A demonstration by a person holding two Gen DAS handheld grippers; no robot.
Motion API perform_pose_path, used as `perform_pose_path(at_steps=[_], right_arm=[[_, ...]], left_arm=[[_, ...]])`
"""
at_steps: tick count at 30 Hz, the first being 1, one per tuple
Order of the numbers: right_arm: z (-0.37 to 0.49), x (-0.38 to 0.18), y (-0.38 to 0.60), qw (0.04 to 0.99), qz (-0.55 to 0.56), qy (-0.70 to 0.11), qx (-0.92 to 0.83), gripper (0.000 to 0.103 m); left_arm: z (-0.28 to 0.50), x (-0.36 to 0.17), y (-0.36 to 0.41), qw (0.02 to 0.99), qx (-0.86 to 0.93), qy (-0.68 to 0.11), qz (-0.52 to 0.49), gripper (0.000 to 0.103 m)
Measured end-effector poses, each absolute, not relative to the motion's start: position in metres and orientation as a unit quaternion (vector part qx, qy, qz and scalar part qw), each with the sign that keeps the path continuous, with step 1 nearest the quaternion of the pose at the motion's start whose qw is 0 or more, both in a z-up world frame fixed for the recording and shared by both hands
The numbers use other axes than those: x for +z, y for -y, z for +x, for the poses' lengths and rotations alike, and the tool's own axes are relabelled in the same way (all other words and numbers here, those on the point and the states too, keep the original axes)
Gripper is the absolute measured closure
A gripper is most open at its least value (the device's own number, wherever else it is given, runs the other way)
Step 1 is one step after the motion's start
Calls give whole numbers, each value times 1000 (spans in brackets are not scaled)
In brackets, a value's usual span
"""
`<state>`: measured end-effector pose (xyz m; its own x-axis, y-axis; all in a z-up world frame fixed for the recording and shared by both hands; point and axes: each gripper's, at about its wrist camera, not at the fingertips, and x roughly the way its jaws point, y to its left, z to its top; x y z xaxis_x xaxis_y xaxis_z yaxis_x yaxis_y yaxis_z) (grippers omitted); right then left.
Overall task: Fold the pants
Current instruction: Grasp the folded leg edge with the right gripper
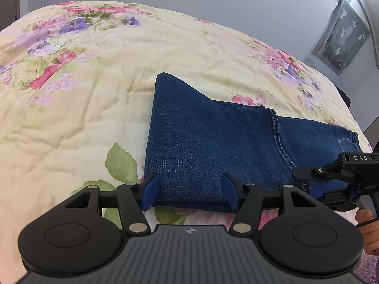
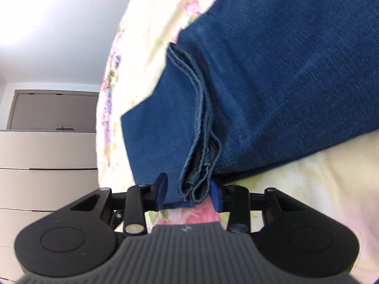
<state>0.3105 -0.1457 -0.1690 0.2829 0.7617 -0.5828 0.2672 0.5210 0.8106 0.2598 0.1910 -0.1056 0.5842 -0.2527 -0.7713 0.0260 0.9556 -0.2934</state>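
Left tool: spread, straddling folded edge of pants | right tool: spread around bunched hems; contact unclear | floral quilt beneath pants

Bedroom: floral quilt, dresser

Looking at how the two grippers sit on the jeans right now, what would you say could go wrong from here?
1. The left gripper is open, straddling the folded edge of the jeans; closing shallowly might catch only the top layer.
2. The right gripper brackets the bunched hems, which may slip apart when lifted.
3. The soft quilt could get pinched.
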Motion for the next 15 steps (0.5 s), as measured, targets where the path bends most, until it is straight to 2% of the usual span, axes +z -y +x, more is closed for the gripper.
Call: perform_pose_path(at_steps=[6,15], right_arm=[[312,-165,147,652,477,-562,178,69],[319,-139,129,687,402,-574,192,68]], left_arm=[[259,-104,-190,881,-86,-447,-126,34],[262,-103,-184,881,-85,-446,-134,34]])
